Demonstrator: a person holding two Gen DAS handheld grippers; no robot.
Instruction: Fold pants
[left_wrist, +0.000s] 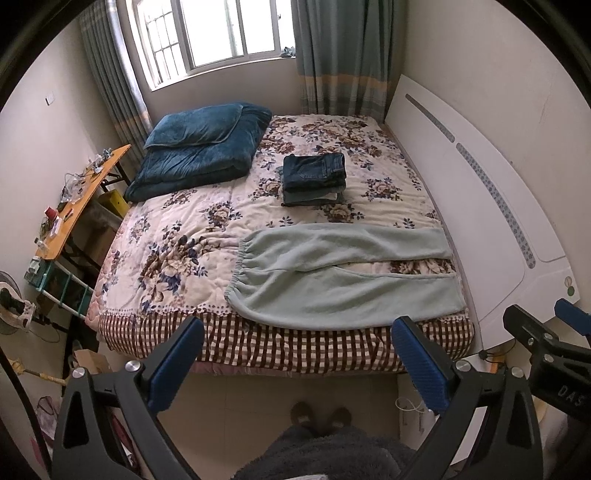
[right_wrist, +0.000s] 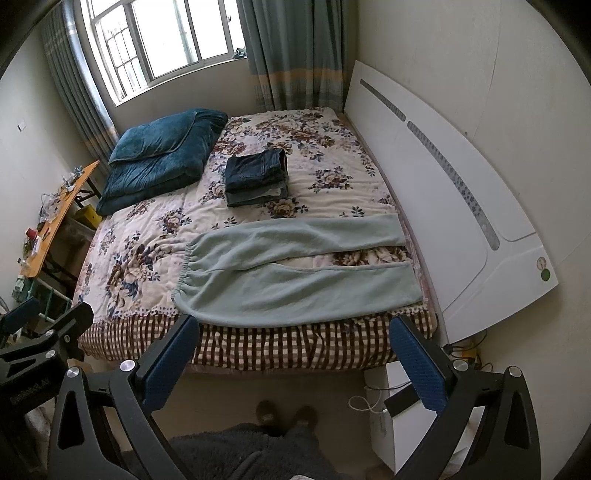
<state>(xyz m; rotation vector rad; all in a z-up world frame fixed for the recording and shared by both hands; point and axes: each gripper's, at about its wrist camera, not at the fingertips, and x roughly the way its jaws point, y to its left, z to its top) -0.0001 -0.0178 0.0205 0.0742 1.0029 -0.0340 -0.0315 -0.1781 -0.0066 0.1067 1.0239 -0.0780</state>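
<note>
Green pants (left_wrist: 332, 273) lie flat, unfolded, on bed (left_wrist: 177, 236); folded stack (left_wrist: 314, 179) behind. Left hand-held gripper (left_wrist: 297, 363) and right hand-held gripper (right_wrist: 295, 363) both spread apart, empty. Folding not begun.

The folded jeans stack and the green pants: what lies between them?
Only bare floral quilt lies between the jeans stack and the green pants, clearest in the right wrist view.
</note>
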